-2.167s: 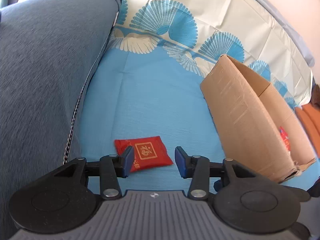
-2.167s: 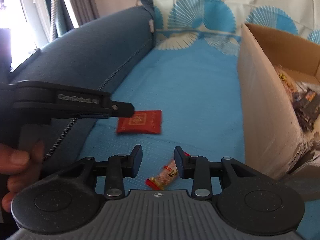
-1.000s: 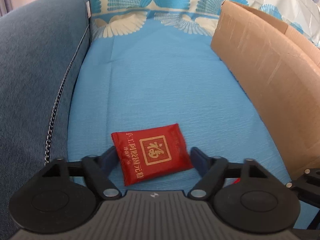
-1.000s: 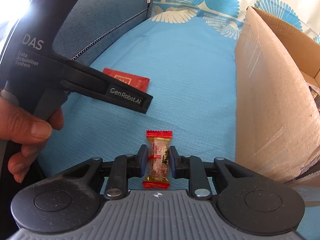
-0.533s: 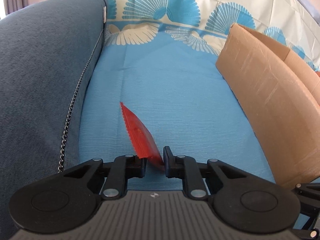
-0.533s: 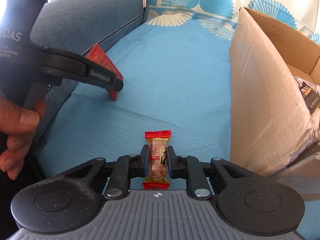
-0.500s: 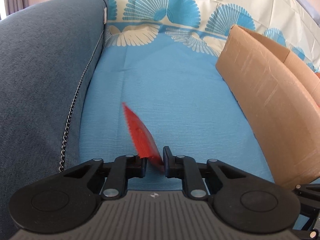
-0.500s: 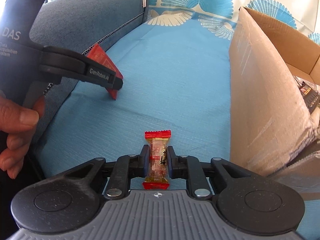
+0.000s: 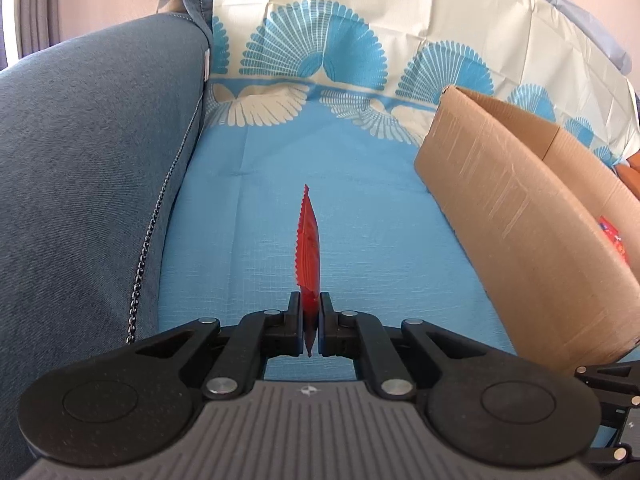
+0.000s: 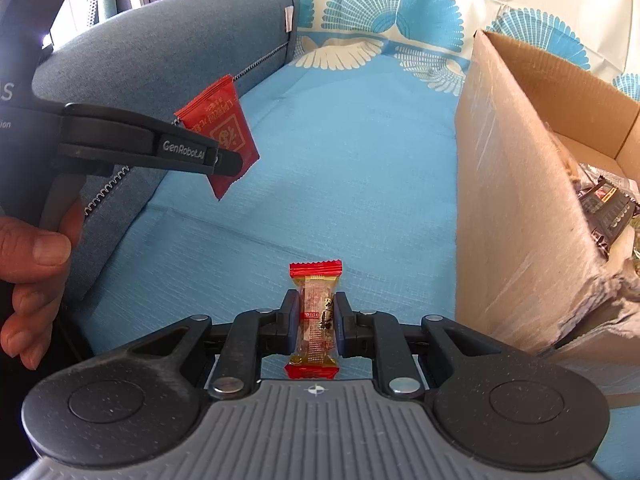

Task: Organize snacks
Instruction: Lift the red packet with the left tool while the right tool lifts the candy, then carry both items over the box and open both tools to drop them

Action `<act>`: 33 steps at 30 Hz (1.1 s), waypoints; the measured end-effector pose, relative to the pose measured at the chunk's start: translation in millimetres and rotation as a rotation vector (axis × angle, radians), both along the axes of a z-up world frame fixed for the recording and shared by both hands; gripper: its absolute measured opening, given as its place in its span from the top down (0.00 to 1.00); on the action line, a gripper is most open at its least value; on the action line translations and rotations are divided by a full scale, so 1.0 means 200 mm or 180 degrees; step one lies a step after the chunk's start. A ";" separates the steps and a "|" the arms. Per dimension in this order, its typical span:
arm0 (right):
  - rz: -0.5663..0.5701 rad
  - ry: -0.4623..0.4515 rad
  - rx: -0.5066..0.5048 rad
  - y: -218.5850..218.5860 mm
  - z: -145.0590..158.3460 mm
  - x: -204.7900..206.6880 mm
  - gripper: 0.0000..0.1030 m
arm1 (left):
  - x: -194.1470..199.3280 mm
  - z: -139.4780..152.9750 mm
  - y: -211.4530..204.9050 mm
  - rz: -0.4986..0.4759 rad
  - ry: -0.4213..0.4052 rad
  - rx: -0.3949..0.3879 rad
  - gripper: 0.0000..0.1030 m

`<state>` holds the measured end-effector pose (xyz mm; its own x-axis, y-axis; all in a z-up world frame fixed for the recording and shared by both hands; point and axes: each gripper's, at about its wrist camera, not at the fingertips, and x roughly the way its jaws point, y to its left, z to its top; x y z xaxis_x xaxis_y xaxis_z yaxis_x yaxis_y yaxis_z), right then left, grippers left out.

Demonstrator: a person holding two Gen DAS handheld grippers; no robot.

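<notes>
Two snacks are in hand at once, one per tool. Nearest the right wrist camera, the right gripper (image 10: 317, 312) has its fingers closed narrowly on the middle of a small clear-wrapped candy (image 10: 316, 320) with red crimped ends, held lengthwise above the blue cloth (image 10: 340, 168). The left gripper (image 9: 310, 322) is likewise pinched tight, on the lower edge of a flat red packet (image 9: 309, 256), which stands edge-on to its own camera and shows its gold-printed face in the right view, lifted clear of the cloth beside the blue sofa cushion (image 9: 88, 184). Farther on and to the right stands the open cardboard box (image 10: 516, 208), its near wall tall and its torn lower corner ragged; a few wrapped snacks already lie inside, only partly visible. The step in hand looks like the carry to the box. To do it well, each gripper should probably rise above the near wall before crossing, so neither snack catches the rim. The packet is held only by its edge and may swing or slip, so a steady, unhurried move suits it. Releasing one at a time, well inside the opening, would keep the two tools from crowding each other.
</notes>
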<state>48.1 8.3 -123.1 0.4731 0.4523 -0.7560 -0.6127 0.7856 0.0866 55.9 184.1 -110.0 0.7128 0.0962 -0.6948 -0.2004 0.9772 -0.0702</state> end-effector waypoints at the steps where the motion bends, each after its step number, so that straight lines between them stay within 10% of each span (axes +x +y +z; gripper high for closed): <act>1: -0.0005 -0.0012 0.0008 -0.01 0.01 0.00 0.82 | -0.01 0.01 0.00 0.0007 -0.0010 -0.0008 0.94; 33: 0.0020 -0.1073 0.0867 -0.39 0.42 -0.10 0.83 | -0.36 0.21 -0.26 -0.0056 -0.0456 -0.0076 0.94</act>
<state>28.4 -70.6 -38.4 0.6699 0.6175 -0.4122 -0.6468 0.7580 0.0844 -16.5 132.0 -68.3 0.8062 0.0676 -0.5878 -0.1696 0.9782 -0.1201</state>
